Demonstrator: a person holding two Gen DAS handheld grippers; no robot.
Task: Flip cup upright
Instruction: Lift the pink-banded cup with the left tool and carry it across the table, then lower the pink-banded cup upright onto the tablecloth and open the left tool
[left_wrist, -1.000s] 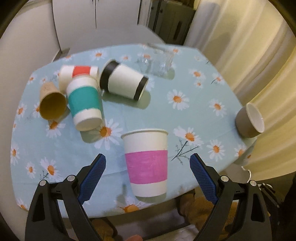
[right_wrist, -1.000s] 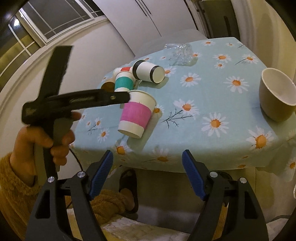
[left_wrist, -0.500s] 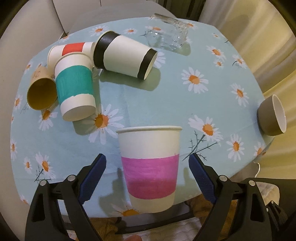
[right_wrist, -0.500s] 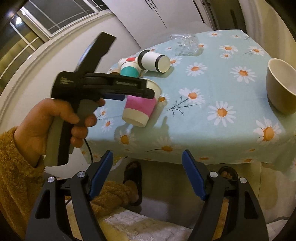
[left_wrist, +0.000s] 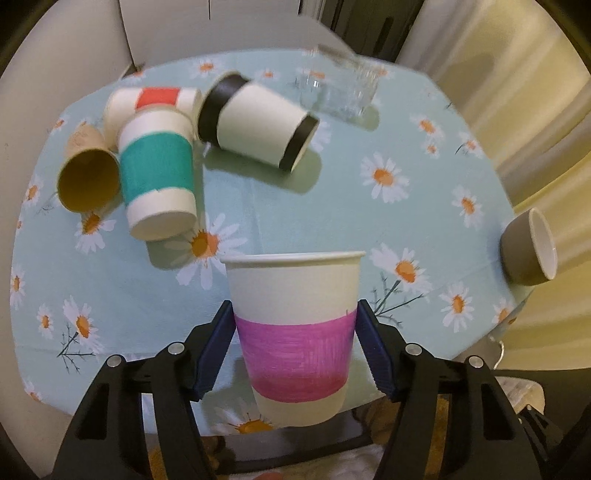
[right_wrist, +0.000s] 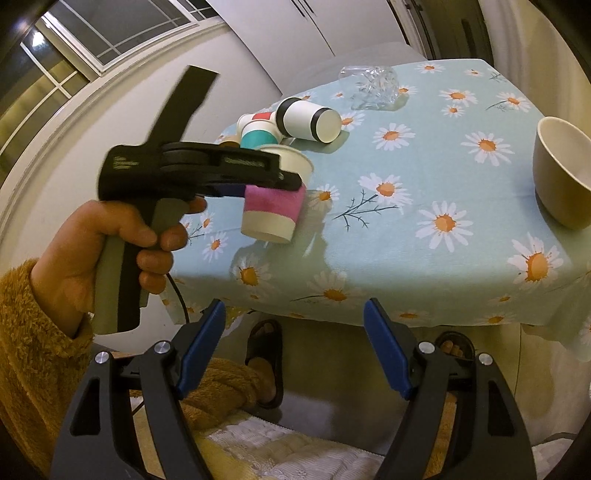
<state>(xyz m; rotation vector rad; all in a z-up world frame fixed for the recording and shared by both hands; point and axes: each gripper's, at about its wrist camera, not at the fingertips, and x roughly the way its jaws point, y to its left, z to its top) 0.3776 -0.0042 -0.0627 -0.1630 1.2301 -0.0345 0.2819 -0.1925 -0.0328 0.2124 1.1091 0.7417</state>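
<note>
Surface (left_wrist: 332, 206) in daisy-print cloth; teal-banded (left_wrist: 159, 173), red-banded (left_wrist: 155, 98), black-rimmed (left_wrist: 258, 125) and brown (left_wrist: 88, 177) paper cups lay clustered; glass tumbler (left_wrist: 340, 92) on its side; grey bowl (left_wrist: 528, 254) near the edge.

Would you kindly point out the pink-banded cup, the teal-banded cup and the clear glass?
pink-banded cup (left_wrist: 295, 354), left wrist view, on its pink band.
teal-banded cup (left_wrist: 157, 166), left wrist view, on its teal band.
clear glass (right_wrist: 373, 86), right wrist view, on its side wall.
</note>
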